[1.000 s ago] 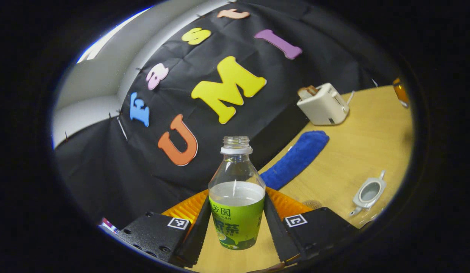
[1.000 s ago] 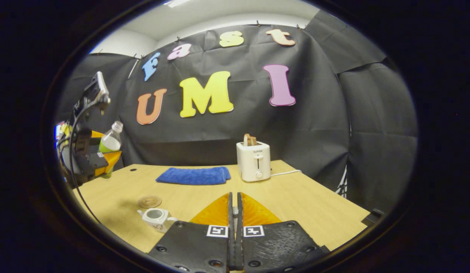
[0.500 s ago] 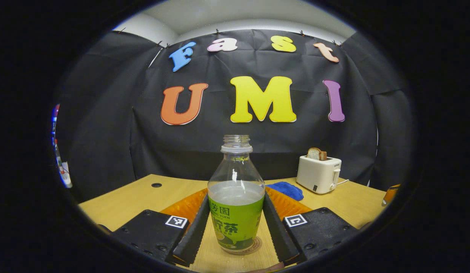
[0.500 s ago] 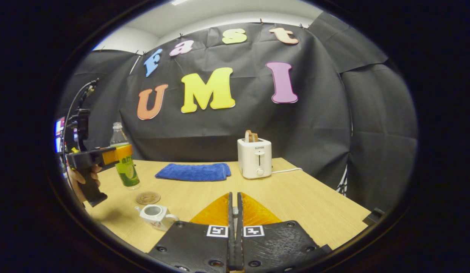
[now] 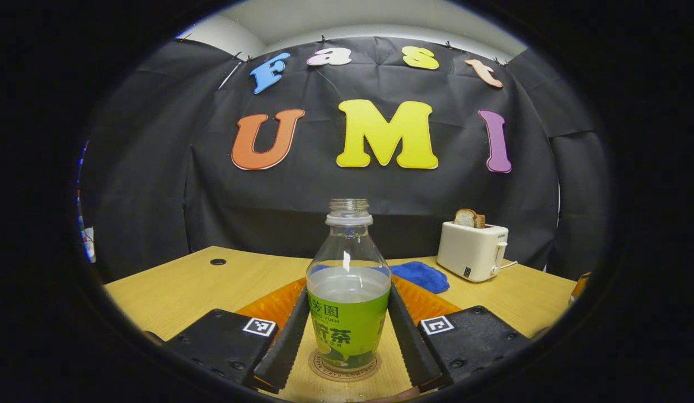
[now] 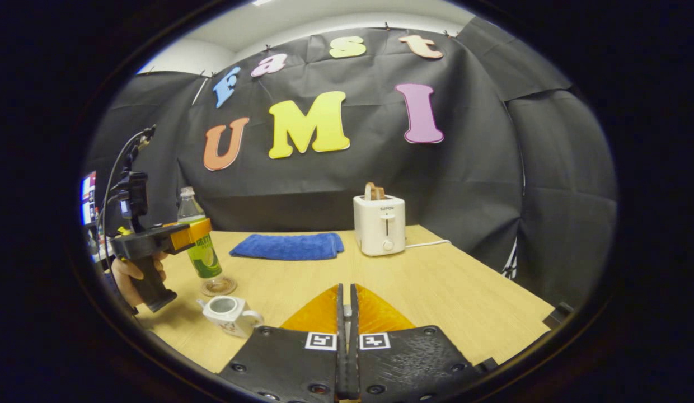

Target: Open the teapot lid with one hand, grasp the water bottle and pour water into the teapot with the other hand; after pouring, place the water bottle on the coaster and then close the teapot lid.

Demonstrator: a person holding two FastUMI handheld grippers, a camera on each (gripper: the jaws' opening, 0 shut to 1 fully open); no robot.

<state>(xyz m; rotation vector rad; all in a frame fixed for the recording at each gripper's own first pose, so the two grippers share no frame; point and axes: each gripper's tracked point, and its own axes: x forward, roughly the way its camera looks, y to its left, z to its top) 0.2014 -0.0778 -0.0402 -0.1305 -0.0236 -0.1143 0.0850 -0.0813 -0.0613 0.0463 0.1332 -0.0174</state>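
Note:
In the left gripper view my left gripper is shut on the water bottle, both fingers pressing its green label. The bottle is upright, uncapped and about half full. Its base sits within the ring of the round coaster; I cannot tell if it touches. In the right gripper view the bottle stands over the coaster, held by the left gripper and a hand. The white teapot stands just in front, its top open. My right gripper is shut, with a narrow slit between its fingers.
A white toaster with a slice of bread stands at the back of the wooden table, its cord trailing right. A folded blue cloth lies left of it. Both also appear in the left gripper view: toaster, cloth.
The left gripper has swung the bottle from a tilt back to upright and lowered it over the coaster. The right gripper has hardly moved and stays shut.

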